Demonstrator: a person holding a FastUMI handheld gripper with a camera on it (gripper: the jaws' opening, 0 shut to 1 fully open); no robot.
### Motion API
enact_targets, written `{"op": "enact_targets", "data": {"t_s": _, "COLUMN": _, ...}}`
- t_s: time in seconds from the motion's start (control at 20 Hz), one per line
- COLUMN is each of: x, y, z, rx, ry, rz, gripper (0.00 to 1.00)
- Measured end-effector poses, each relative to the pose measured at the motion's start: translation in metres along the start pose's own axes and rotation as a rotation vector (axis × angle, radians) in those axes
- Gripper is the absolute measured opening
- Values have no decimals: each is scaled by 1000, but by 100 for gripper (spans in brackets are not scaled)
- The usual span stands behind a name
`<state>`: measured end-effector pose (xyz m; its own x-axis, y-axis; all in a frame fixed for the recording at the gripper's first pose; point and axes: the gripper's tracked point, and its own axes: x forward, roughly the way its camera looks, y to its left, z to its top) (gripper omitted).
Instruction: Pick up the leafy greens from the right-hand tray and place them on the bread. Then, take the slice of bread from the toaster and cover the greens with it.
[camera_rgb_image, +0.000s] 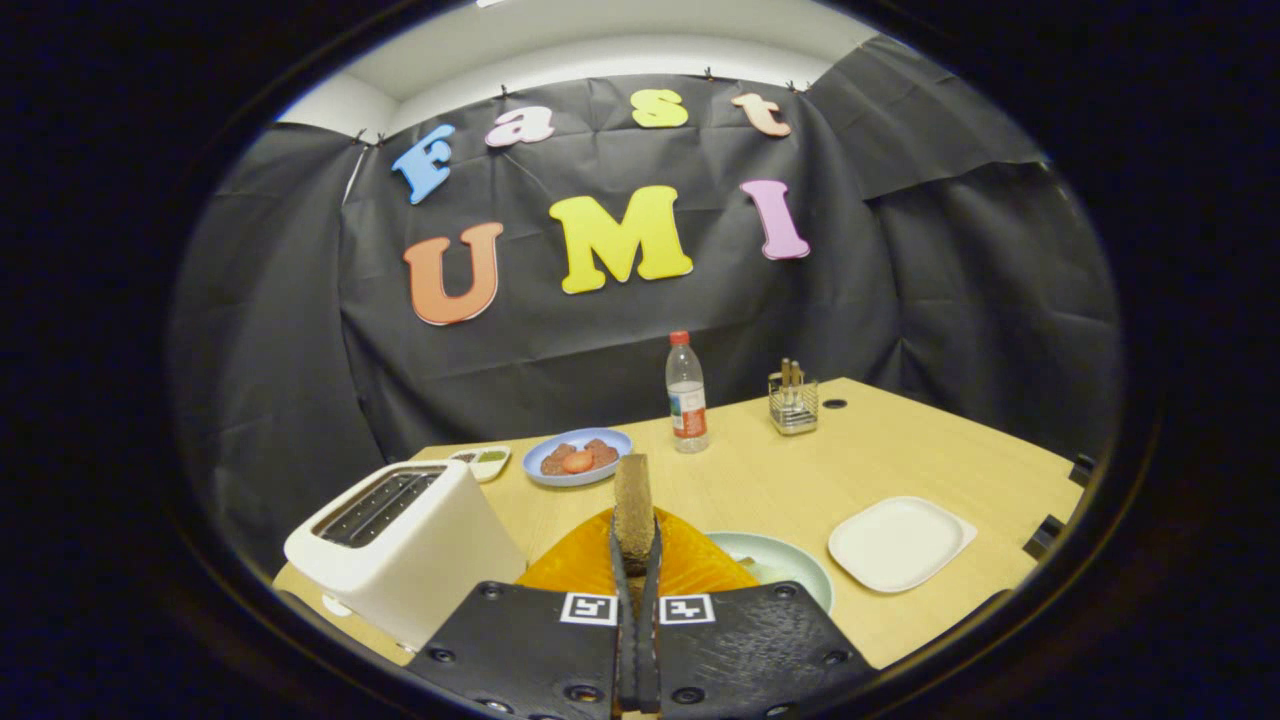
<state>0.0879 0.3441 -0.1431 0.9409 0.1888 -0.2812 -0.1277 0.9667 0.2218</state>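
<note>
Bread slice (633, 505) stands upright (edge-on), clamped in the gripper (636, 545) above the orange plate (690, 565).

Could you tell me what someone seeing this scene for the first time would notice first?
Most striking is the slice of bread standing on edge, pinched between the fingers of the gripper, right above a bright orange plate. Beside the fingers on the wooden table sits a white toaster with open slots. Farther back stand a blue plate of food and a water bottle.
</note>
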Motion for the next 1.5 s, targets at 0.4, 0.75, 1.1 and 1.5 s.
{"op": "enact_targets", "data": {"t_s": 0.4, "x": 9, "y": -6, "z": -23, "rx": 69, "ry": 28, "rz": 7, "gripper": 1}}
{"op": "enact_targets", "data": {"t_s": 0.75, "x": 12, "y": -28, "z": -27, "rx": 17, "ry": 35, "rz": -49, "gripper": 15}}
{"op": "enact_targets", "data": {"t_s": 1.1, "x": 18, "y": -60, "z": -49, "rx": -10, "ry": 135, "rz": -120, "gripper": 50}}
{"op": "enact_targets", "data": {"t_s": 1.5, "x": 13, "y": -94, "z": -61, "rx": -56, "ry": 213, "rz": -187, "gripper": 96}}
